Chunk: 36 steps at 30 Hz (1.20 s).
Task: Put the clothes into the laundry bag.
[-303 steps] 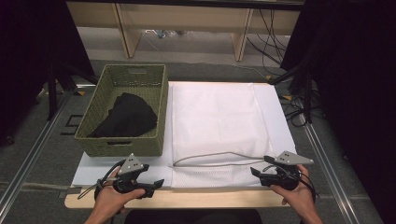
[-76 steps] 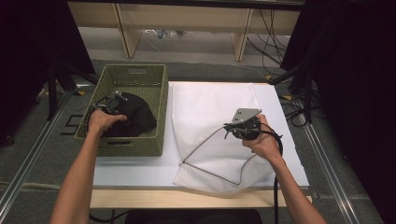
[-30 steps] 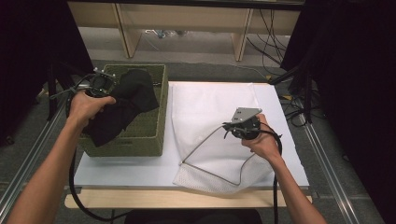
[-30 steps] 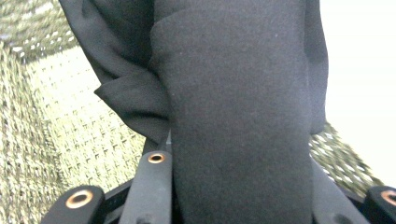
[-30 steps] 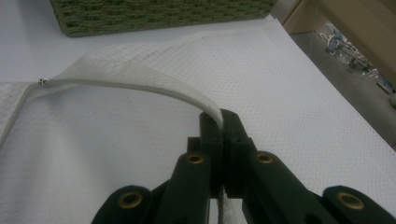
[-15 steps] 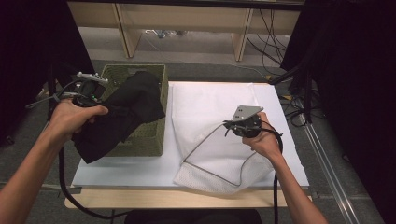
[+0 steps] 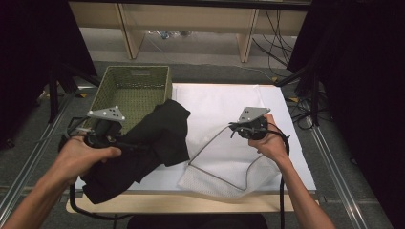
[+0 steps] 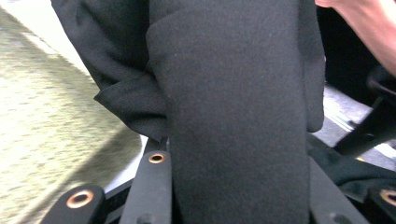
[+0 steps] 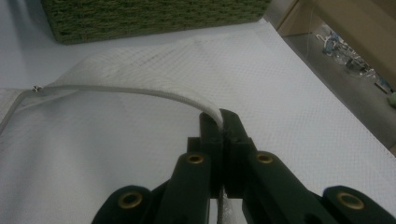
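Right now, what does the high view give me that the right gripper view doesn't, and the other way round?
High view: the left claw clamped on the black garment, lifted out of the green basket and draping toward the mesh bag.
Right gripper view: the right claw pinching the bag's zipper edge, jaws shut on it.
Both: the basket, the white bag and its raised, open mouth.

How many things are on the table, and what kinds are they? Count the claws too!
Black cloth: 1
White mesh bag: 1
Green woven basket: 1
Claws: 2, the left claw shut on the black cloth and the right claw shut on the white mesh bag's rim
Total: 5
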### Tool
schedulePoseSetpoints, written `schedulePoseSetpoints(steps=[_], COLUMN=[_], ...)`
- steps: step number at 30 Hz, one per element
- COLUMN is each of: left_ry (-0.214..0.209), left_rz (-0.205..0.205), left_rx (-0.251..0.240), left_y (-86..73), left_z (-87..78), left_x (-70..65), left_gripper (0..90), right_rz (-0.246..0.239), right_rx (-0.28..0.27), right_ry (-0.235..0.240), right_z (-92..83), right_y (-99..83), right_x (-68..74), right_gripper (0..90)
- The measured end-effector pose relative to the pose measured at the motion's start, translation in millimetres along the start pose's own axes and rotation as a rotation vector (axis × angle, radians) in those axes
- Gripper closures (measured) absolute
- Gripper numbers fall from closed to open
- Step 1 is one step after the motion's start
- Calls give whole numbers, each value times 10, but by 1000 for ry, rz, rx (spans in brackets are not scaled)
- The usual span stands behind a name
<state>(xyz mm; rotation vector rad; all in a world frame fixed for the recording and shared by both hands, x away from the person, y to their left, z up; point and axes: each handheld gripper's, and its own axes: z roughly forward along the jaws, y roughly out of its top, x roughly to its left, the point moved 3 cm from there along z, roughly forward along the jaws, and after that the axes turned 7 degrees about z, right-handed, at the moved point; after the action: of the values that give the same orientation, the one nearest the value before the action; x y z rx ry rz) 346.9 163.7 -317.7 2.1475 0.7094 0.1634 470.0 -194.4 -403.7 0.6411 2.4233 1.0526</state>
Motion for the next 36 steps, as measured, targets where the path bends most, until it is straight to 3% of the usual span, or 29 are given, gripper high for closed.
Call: schedulePoseSetpoints(steps=[2,3,7,10,14,19,20,31,36], left_ry=[-26,-62,-76,-115,-139,-173,-192,-265,-291], left_rz=[8,17,80,53,83,80,88,88,113], left_rx=[1,17,49,38,49,51,56,74,79], left_y=[-46,-70,-126,-145,-148,-147,-144,-16,28], left_z=[86,128,280,392,546,715,829,1332,1413], left_x=[-96,-130,-265,-338,-419,-454,-463,-522,-635], left_gripper=[680,680,682,681,681,681,681,679,679], right_rz=[-6,-5,-19,-15,-29,-31,-18,-25,-22], right_rx=[-2,-2,-2,-1,-2,-5,0,-17,-21], right_ry=[0,-1,4,0,0,3,0,-2,-11], right_z=[-3,-4,5,7,-4,-10,-15,-51,-67], right_y=[4,6,16,21,29,40,38,55,51], right_x=[-3,2,18,29,35,46,61,59,33], right_gripper=[898,899,899,899,899,898,898,898,898])
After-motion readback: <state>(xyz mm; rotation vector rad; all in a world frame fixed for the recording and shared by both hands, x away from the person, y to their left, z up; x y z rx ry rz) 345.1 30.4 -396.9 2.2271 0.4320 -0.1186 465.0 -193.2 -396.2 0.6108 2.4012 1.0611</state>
